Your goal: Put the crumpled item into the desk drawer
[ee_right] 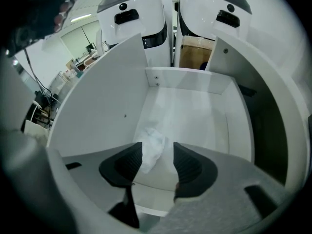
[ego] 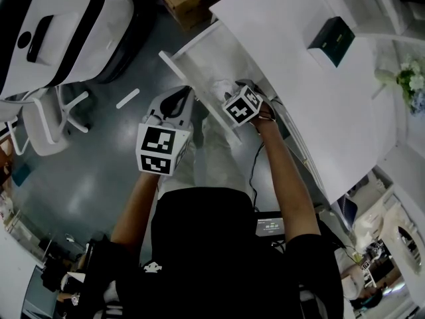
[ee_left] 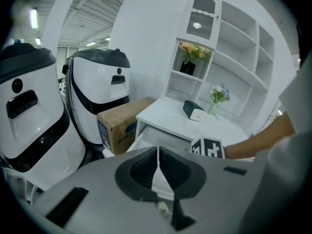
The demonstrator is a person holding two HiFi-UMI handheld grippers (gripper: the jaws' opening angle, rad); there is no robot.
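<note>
The right gripper point(ee_right: 158, 156) has its jaws spread, pressing on nothing. Between them, nearer the left pad, a crumpled white paper wad point(ee_right: 152, 147) lies on the floor of the open white desk drawer point(ee_right: 105, 99), close to its side wall. The left gripper point(ee_left: 158, 168) has its jaws pressed together on nothing, beside the drawer, which juts from under the white counter point(ego: 299, 95).

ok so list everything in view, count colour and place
crumpled item: one, white, on the drawer floor
drawer: one, white, pulled open
desk: one, white, above the drawer
small box: one, dark green, on the desk
cardboard box: one, brown, beside the desk
large machines: two, white and black, by the cardboard box
shelf unit: one, white, over the desk
flowers: two bunches, pale, on the shelf unit
left gripper: one, grey, shut, outside the drawer
right gripper: one, grey, open over the crumpled item
</note>
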